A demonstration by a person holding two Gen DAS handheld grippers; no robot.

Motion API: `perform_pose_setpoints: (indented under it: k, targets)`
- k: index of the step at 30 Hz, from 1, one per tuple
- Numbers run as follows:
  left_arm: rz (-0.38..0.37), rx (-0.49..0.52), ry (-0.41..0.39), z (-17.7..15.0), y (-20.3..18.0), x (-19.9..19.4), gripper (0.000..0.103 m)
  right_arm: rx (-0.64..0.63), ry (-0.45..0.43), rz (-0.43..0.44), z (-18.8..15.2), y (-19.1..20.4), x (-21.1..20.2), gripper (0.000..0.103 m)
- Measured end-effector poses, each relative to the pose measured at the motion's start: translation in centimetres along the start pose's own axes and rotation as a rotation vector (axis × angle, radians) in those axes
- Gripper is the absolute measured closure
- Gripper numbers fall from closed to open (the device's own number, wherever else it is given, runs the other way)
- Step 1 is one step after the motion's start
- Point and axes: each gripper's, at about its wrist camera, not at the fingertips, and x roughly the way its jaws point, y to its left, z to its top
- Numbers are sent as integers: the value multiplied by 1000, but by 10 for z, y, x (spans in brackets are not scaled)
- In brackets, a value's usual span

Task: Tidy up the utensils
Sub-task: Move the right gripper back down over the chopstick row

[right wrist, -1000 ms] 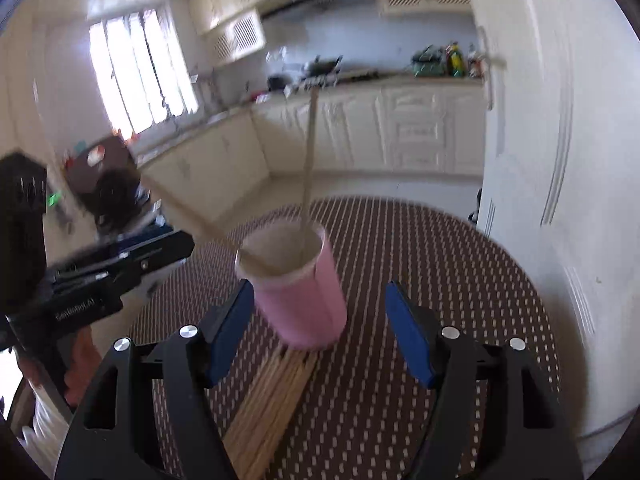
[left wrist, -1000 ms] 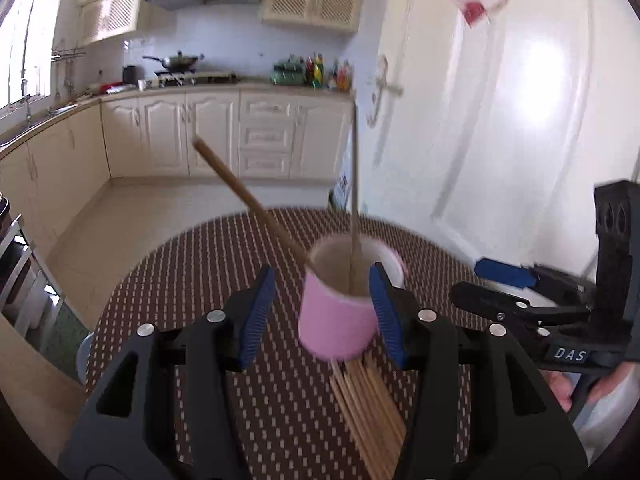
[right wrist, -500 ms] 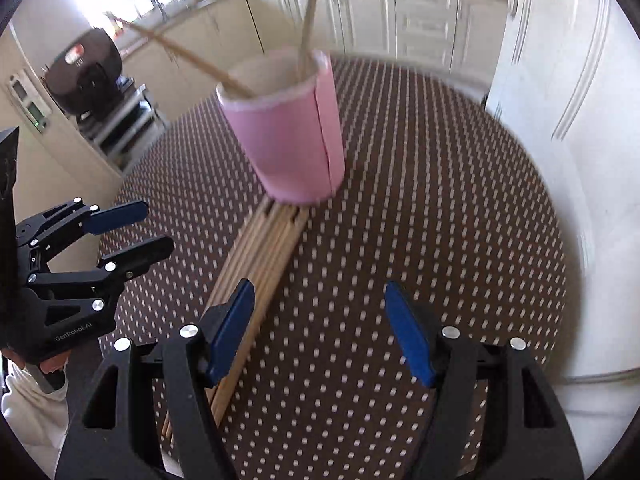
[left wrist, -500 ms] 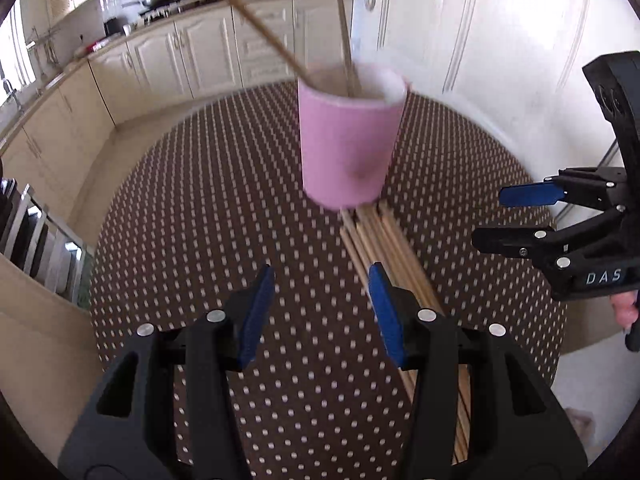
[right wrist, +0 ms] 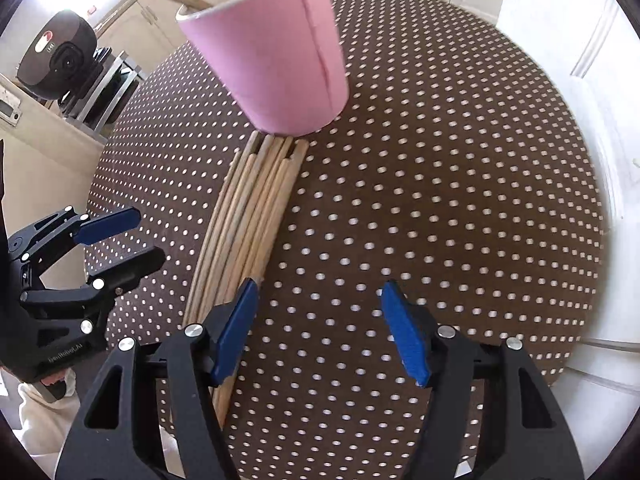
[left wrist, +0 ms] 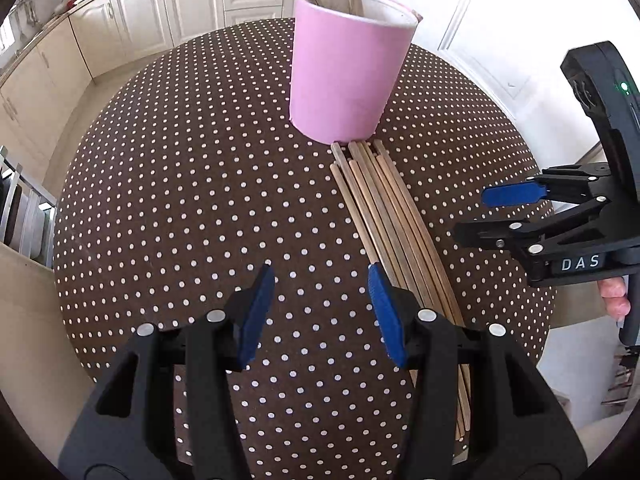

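A pink paper cup stands upright on the round dotted table, with two wooden chopsticks leaning in it. Several more chopsticks lie side by side in a bundle running from the cup's foot toward me. My left gripper hovers over the table just left of the bundle, open and empty. My right gripper hovers just right of the bundle, its jaws closing with only bare tablecloth between them. Each gripper shows in the other's view.
Cream kitchen cabinets line the far wall. A white door stands close beside the table. A black round appliance sits on a rack to the left, and a metal rack stands by the table's left edge.
Both grippers have tilted downward and sunk toward the table. The cup has slid from between the fingers to the top of each view, and the chopstick bundle now fills the middle.
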Motion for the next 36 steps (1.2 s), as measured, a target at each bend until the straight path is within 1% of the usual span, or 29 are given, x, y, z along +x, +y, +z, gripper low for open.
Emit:
perform_pose_setpoints:
  k: [2, 5, 6, 8, 10, 13, 16, 20, 23, 26, 28, 29, 30, 31, 34, 35, 36]
  targets:
    - [-2, -1, 4, 0, 1, 1, 54, 3, 16, -9, 4, 3, 4, 48]
    - [-7, -5, 10, -2, -3, 3, 54, -2, 15, -37, 11, 8, 5, 53]
    - [-5, -7, 12, -3, -2, 5, 54, -3, 14, -39, 13, 10, 6, 54]
    - [-6, -13, 17, -4, 0, 6, 54, 5, 21, -24, 19, 14, 9, 60]
    - [-13, -22, 23, -7, 4, 4, 54, 10, 29, -22, 24, 18, 11, 63]
    - [-17, -37, 30, -2, 13, 4, 54, -4, 23, -63, 26, 25, 16, 70]
    - [-24, -50, 35, 3, 20, 6, 54, -1, 25, -62, 29, 33, 18, 77]
    - [-39, -66, 46, 8, 27, 10, 54, 3, 21, -72, 32, 39, 19, 78]
    - [-44, -68, 46, 7, 28, 13, 54, 8, 22, -50, 37, 46, 20, 78]
    - [-43, -69, 42, 3, 28, 12, 54, -24, 4, -104, 38, 53, 21, 78]
    - [-39, -73, 39, 2, 30, 11, 54, -32, 21, -120, 37, 58, 28, 78]
    - [-39, -77, 38, 1, 30, 10, 54, -33, 15, -126, 35, 60, 28, 78]
    - [-39, -82, 39, 1, 31, 10, 54, -37, 9, -142, 34, 62, 27, 79]
    - [-40, -87, 39, 2, 32, 10, 54, -41, 8, -148, 35, 64, 28, 83]
    - [-43, -95, 40, 3, 32, 9, 54, -51, -2, -178, 36, 72, 31, 86]
    - [-42, -97, 40, 3, 33, 10, 54, -53, -6, -181, 37, 77, 33, 90]
    - [-43, -100, 40, 4, 33, 10, 54, -55, -10, -183, 37, 81, 34, 92]
